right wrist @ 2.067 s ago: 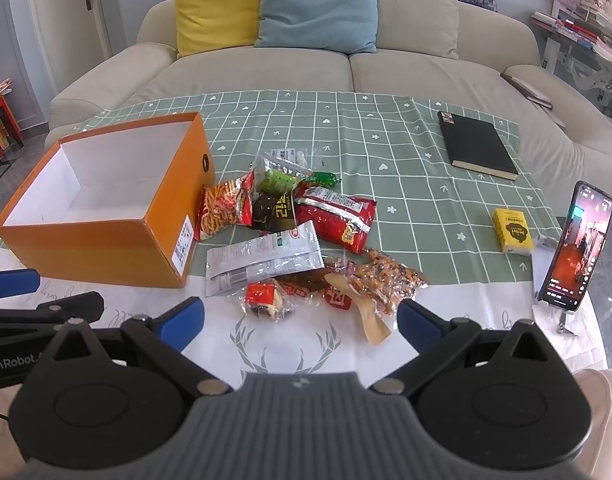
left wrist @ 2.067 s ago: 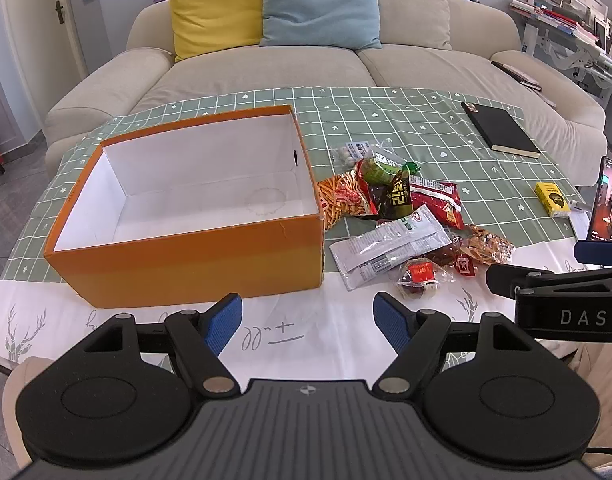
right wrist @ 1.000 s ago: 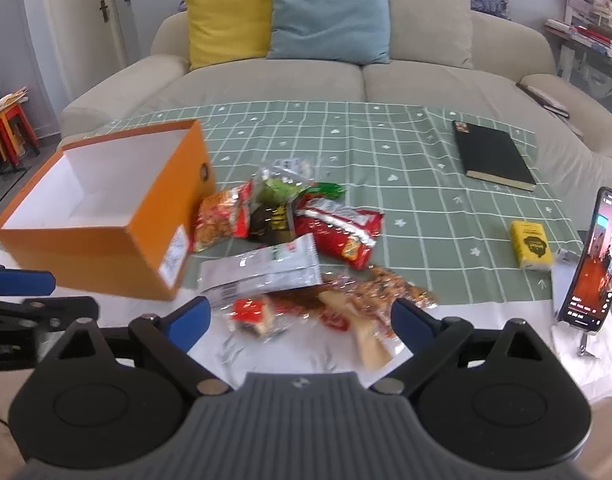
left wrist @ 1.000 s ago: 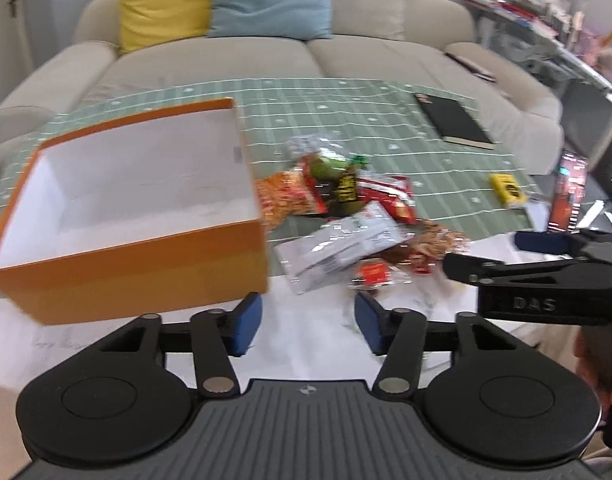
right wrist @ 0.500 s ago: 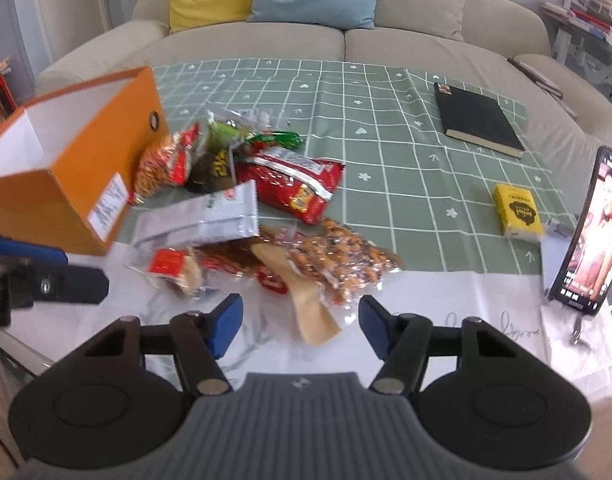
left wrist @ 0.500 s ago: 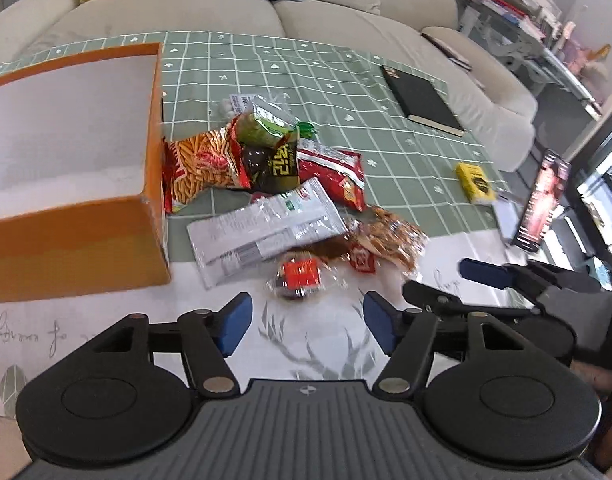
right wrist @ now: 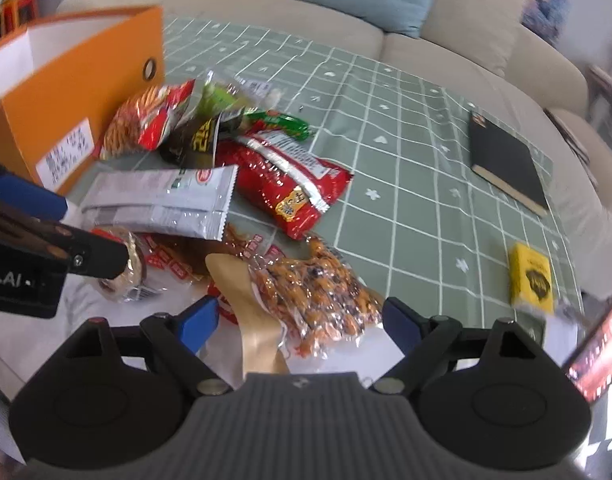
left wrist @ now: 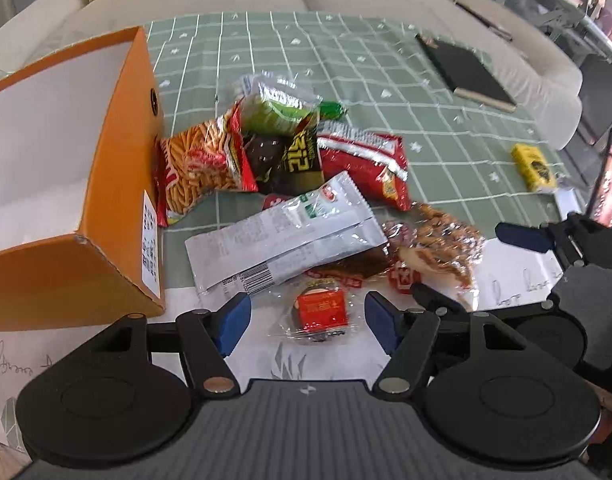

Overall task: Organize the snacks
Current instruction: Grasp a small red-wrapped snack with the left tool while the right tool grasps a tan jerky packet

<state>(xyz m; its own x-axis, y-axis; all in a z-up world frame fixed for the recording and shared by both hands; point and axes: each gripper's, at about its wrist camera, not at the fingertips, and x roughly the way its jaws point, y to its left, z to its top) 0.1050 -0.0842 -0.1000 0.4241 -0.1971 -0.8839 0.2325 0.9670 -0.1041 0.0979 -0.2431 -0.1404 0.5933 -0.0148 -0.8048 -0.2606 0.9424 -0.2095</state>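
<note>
Flanking small red snack (left wrist: pixel 321 307), left gripper (left wrist: pixel 305 317) gaping

Left tongs (left wrist: pixel 305 317) and right tongs (right wrist: pixel 299 322) both gape wide.

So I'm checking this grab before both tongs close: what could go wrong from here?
1. The left tongs straddle the small red snack, but the silver packet lies close behind and could get pinched too.
2. The right tongs frame the peanut bag, which overlaps other wrappers, so lifting may drag neighbours.
3. The two tongs work close together and might collide.
</note>
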